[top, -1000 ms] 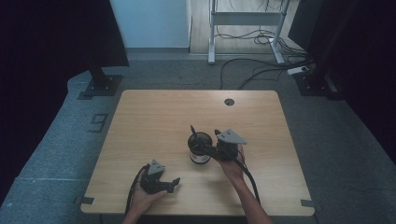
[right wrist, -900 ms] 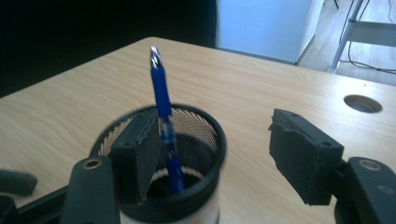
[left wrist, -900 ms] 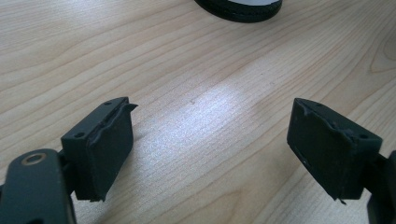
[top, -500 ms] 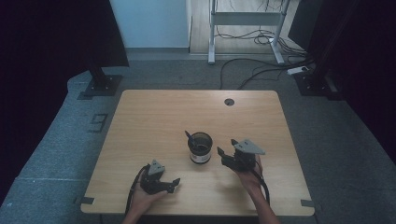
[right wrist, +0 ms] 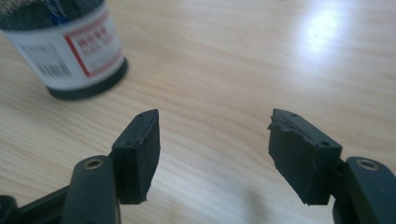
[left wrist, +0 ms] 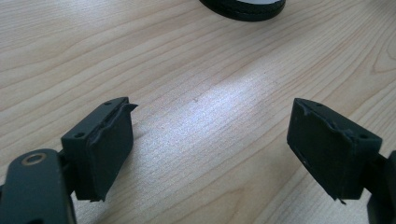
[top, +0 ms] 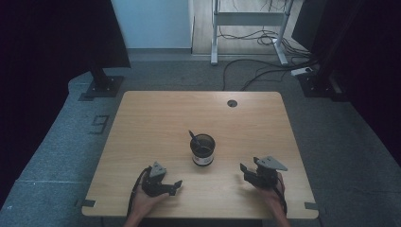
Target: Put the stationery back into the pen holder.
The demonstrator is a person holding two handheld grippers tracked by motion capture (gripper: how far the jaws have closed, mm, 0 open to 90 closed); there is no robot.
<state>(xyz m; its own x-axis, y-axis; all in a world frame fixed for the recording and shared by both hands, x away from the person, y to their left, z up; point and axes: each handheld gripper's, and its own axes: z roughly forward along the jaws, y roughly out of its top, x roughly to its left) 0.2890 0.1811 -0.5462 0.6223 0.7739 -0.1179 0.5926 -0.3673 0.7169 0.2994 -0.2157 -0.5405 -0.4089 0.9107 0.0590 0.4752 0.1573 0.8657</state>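
On the wooden desk, near the middle: a black mesh pen cup with a white label, upright, a pen leaning in it. Left tool sits low at the near edge, well left of the cup, jaws spread, bare wood between them (cup's base just at the top of the left gripper view). Right tool is right of the cup and apart from it, jaws spread, pinching nothing; the cup is up-left in the right gripper view.
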